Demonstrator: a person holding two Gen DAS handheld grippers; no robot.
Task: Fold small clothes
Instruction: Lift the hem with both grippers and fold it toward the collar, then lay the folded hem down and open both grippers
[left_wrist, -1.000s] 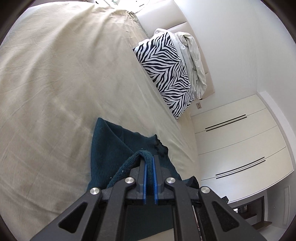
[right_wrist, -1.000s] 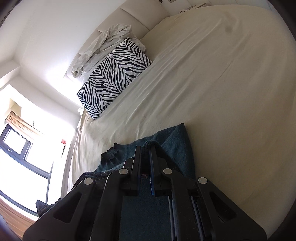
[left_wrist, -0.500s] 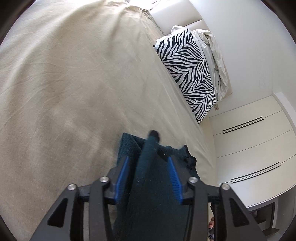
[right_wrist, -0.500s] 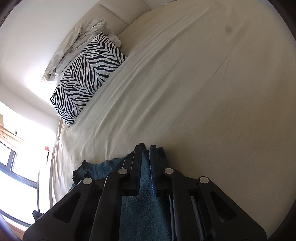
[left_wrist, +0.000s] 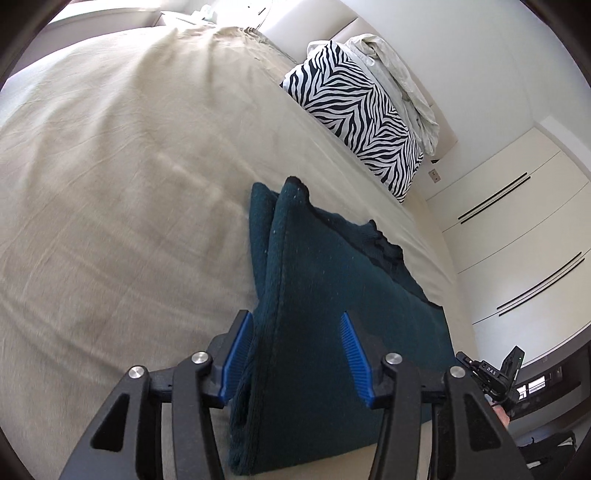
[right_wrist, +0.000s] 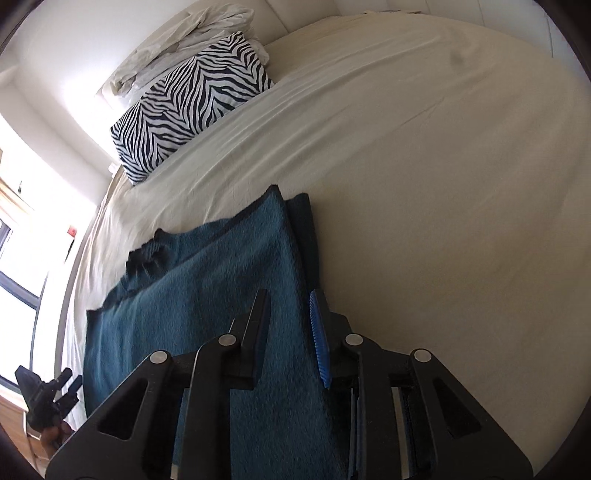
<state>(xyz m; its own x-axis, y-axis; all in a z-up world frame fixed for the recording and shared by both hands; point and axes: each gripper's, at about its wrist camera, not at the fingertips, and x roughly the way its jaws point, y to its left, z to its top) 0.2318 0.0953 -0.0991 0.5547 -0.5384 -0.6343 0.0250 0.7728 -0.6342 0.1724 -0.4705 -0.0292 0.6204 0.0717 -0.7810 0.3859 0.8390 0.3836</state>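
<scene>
A dark teal knitted garment (left_wrist: 332, 332) lies folded on the beige bed sheet (left_wrist: 110, 184); it also shows in the right wrist view (right_wrist: 207, 295). My left gripper (left_wrist: 295, 328) is open, its blue pads either side of the garment's folded left edge, not pinching it. My right gripper (right_wrist: 288, 314) is open just above the garment's right edge, with the fabric between and under its jaws. The garment's near end is hidden behind both grippers.
A zebra-print pillow (left_wrist: 354, 110) and crumpled white bedding (left_wrist: 399, 74) lie at the head of the bed; the pillow also shows in the right wrist view (right_wrist: 184, 110). White wardrobe doors (left_wrist: 517, 240) stand beside the bed. A window (right_wrist: 22, 258) is at left.
Both grippers were shut on the garment's lifted edge; they carried it forward over the lower layer, then opened. The left opened first, the right after. The garment now lies folded.
</scene>
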